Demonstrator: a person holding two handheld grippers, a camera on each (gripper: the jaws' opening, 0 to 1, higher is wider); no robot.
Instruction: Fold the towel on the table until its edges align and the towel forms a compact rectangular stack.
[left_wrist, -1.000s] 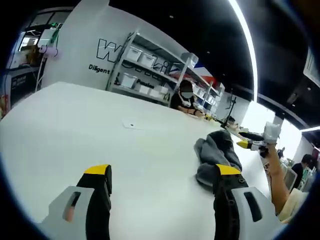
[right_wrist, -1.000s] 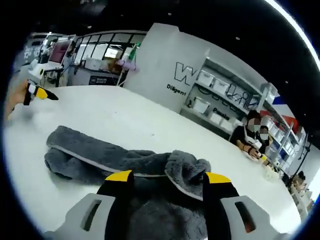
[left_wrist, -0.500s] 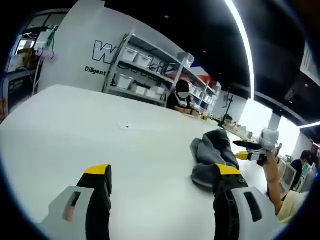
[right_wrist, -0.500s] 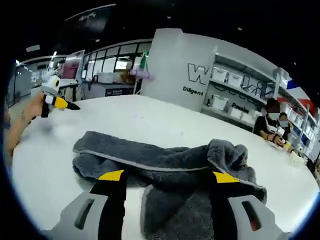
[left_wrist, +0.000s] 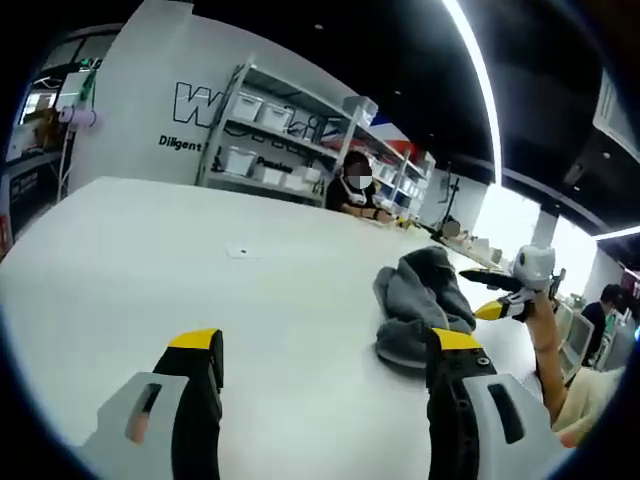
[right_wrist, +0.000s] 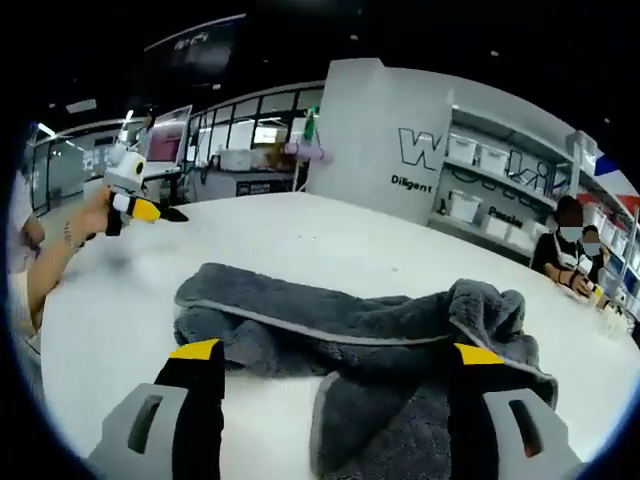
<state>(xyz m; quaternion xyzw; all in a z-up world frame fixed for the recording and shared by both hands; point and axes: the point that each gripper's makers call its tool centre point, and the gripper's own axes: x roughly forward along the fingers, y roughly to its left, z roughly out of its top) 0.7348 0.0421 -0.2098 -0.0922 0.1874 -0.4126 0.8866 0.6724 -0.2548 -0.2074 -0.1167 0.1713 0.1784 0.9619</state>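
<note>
Grey plush towel (right_wrist: 370, 340), crumpled in a loose heap w/ a paler hem strip, lies on the white tabletop (left_wrist: 150, 270). In right gripper view it sits just ahead of and between the right gripper (right_wrist: 338, 355) fingers, jaws spread wide, nothing held. In left gripper view the towel (left_wrist: 418, 305) is beyond the right-hand finger; left gripper (left_wrist: 326, 343) also wide apart, empty, over bare tabletop. Each gripper shows in the other's view, held by a hand. Metal shelving unit (left_wrist: 270, 135) w/ bins stands far behind.
</note>
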